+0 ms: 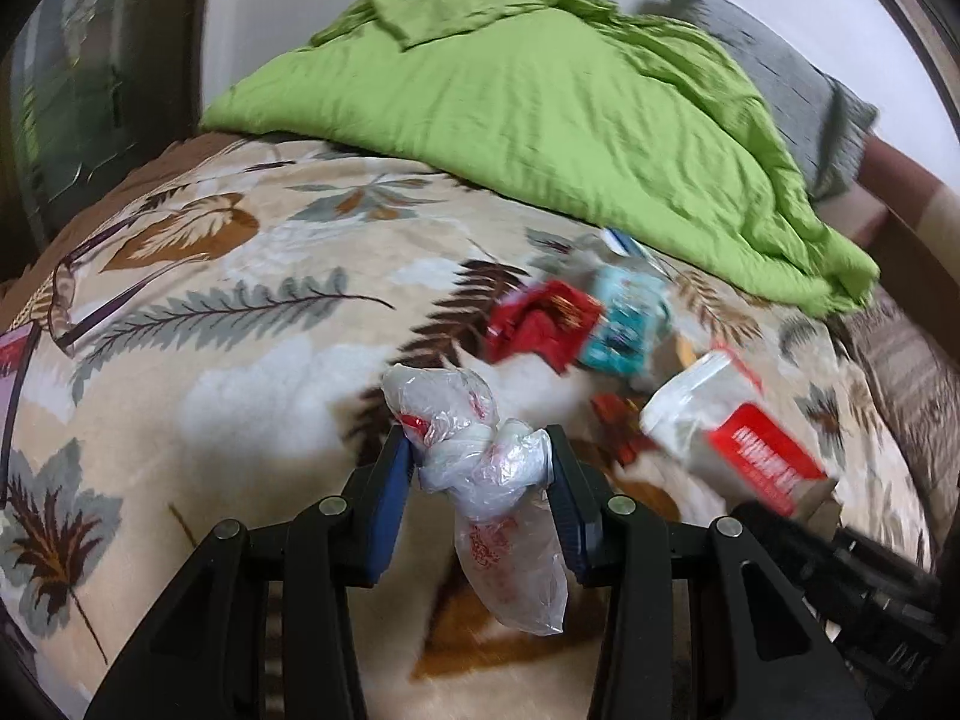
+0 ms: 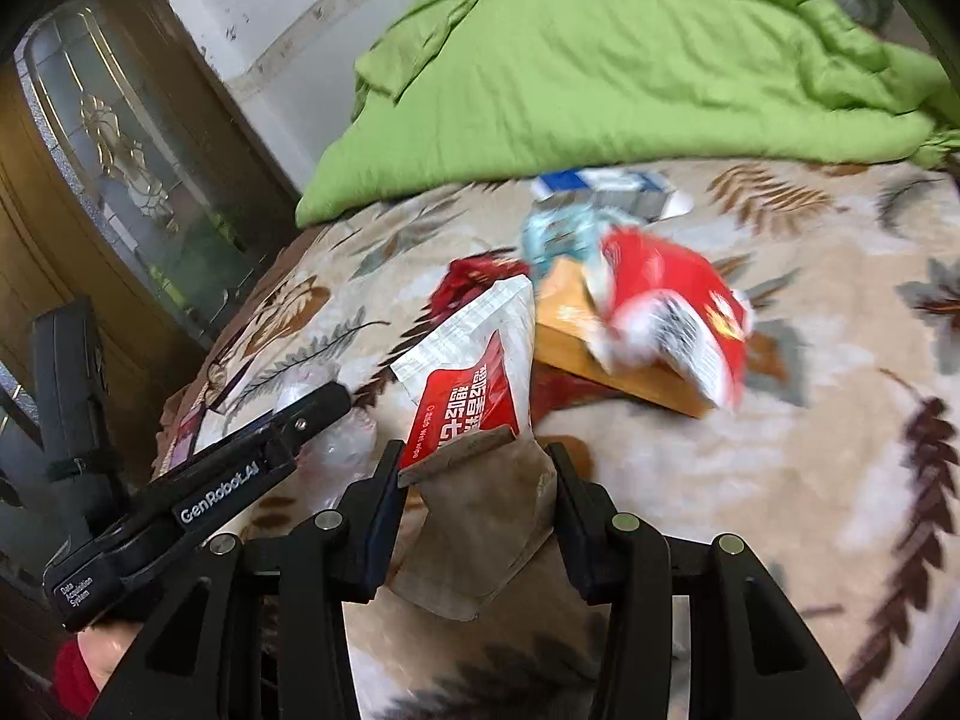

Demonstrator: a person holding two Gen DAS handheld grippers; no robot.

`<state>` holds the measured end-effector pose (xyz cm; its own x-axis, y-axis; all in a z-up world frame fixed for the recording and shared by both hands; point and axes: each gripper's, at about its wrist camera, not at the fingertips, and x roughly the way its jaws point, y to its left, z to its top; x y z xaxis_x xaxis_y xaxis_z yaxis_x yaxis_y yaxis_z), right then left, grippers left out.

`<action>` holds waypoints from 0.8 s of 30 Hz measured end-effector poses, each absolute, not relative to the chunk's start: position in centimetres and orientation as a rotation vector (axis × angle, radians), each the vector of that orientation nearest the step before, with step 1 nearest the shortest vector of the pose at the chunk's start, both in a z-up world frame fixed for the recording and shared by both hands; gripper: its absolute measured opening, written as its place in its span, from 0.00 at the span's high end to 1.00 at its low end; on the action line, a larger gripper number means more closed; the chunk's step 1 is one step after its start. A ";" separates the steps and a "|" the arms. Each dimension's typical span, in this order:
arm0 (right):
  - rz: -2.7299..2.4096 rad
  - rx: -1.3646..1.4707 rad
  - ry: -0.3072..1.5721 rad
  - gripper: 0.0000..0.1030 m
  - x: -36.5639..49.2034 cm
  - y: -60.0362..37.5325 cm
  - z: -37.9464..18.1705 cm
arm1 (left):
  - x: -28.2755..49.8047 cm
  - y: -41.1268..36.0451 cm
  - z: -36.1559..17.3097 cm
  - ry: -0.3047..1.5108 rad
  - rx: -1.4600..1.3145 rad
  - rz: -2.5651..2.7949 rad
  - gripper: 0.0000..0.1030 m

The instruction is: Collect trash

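Crumpled plastic bag [image 1: 480, 468] sits clamped in the left gripper [image 1: 480, 462], wet-wipe pack [image 2: 474, 384] in the right gripper [image 2: 474, 468]; next, probably binning both.

Two hand-held grippers show, the left hand-held gripper [image 1: 480, 456] and the right hand-held gripper [image 2: 474, 462]. One green quilt [image 1: 540, 96] fills the upper frame. One clear plastic bag [image 1: 480, 468], one white-and-red wipes pack [image 2: 480, 384], one wooden box [image 2: 606, 360].

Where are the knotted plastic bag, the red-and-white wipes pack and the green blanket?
knotted plastic bag [image 1: 480, 456]: left wrist view, on its knot.
wipes pack [image 2: 474, 372]: right wrist view, on its red label.
green blanket [image 1: 540, 96]: left wrist view, mid-surface.
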<state>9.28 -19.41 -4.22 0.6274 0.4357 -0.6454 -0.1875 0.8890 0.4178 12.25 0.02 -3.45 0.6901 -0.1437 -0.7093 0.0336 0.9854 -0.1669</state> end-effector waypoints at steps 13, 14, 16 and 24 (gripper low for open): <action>0.245 0.408 0.711 0.52 6.0 -23.2 -2.7 | 8.7 -3.4 -3.5 0.765 -0.019 -0.172 0.59; 0.245 0.402 0.709 0.52 5.9 -23.2 -2.6 | 8.7 -3.5 -3.6 0.765 -0.014 -0.171 0.59; 0.246 0.387 0.705 0.52 5.8 -22.8 -2.6 | 8.7 -3.5 -3.8 0.764 -0.013 -0.169 0.59; 0.251 0.396 0.710 0.52 5.8 -22.8 -2.5 | 8.8 -3.7 -4.1 0.764 -0.005 -0.164 0.59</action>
<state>5.83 -22.79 -2.54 0.7335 0.3537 -0.5804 -0.0894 0.8967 0.4336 8.83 -3.66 -4.07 0.7100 -0.1496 -0.6882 0.1462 0.9872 -0.0638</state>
